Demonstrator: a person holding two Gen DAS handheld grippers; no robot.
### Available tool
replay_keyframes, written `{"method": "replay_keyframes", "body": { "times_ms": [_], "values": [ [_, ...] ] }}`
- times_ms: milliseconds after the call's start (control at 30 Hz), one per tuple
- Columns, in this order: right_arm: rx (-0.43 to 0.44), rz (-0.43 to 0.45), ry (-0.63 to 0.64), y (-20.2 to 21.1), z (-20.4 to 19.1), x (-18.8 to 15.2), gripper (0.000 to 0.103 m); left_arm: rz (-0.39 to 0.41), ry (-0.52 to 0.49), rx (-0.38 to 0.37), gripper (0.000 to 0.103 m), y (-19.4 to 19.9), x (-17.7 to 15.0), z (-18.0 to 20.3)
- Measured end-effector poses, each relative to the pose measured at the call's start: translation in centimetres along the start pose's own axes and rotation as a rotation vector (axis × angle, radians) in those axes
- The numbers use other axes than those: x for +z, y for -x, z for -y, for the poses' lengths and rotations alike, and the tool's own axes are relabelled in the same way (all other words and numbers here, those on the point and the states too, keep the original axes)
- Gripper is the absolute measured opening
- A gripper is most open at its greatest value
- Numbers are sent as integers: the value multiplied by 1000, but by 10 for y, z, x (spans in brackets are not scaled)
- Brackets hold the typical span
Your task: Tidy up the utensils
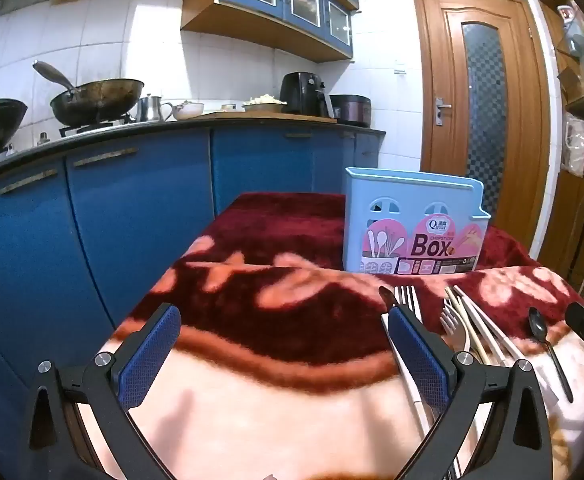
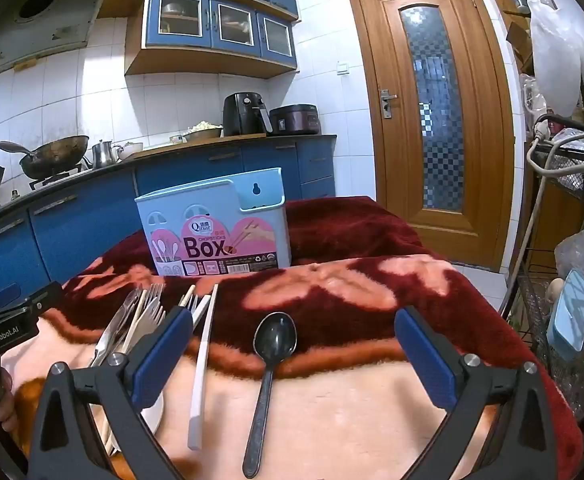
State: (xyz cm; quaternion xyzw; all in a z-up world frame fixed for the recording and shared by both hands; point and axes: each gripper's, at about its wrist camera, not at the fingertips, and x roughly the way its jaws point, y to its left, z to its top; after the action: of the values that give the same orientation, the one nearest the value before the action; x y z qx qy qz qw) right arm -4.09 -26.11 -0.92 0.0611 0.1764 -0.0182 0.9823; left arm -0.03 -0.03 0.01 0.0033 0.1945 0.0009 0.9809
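Right claw (image 2: 293,354) wide open, empty, hanging over the near edge of the blanket-covered table (image 2: 371,400). Dark spoon (image 2: 274,340) lies directly between its fingers: bowl toward the far edge, handle running back to the near edge, long axis roughly in line with the claw. White chopstick (image 2: 202,368) just left of it, near-parallel. Heap of forks (image 2: 144,316) further left. Blue utensil box (image 2: 216,224) upright beyond. Left claw (image 1: 284,354), also wide and empty, sits left of the heap. Right is nearer the spoon.
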Motion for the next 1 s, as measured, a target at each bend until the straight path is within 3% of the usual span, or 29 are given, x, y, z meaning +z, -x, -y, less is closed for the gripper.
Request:
{"method": "replay_keyframes", "body": {
  "times_ms": [1000],
  "values": [
    [-1,-1,1,0,0,0,103,-6,13,-4,103,0,0,0]
  ]
}}
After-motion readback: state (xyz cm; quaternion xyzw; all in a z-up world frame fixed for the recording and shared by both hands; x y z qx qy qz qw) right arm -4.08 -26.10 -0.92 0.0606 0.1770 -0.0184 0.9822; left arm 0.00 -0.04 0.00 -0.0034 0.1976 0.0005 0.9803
